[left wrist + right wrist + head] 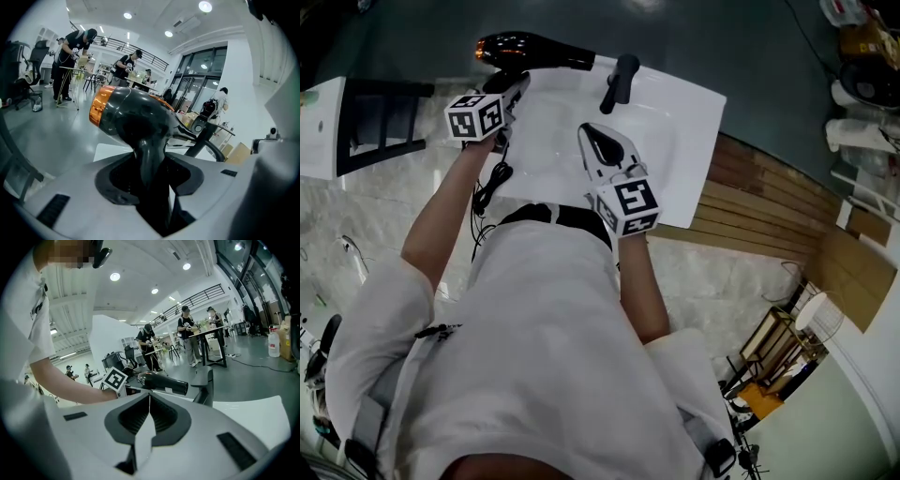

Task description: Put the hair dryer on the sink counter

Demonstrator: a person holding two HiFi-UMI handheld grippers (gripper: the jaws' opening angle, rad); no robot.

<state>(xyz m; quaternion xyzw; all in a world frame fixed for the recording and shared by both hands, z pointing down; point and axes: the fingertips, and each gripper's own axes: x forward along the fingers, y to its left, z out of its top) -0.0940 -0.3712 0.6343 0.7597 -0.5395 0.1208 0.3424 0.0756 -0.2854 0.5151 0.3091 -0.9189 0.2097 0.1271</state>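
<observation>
The left claw [151, 180] grips the hair dryer [530, 49] by its handle alone, the heavy body jutting ahead of it over the far rim of the sink surface [694, 103], so letting go there could tip it off; the right claw [149, 401], closed and empty, gives no support.

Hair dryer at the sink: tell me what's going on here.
A person stands at a white sink counter with a gripper in each hand. The left gripper is shut on the handle of the black hair dryer, holding it at the counter's far left corner, to the left of the black faucet. Whether the dryer already touches the counter cannot be told. The right gripper is over the basin, its jaws together with nothing between them.
</observation>
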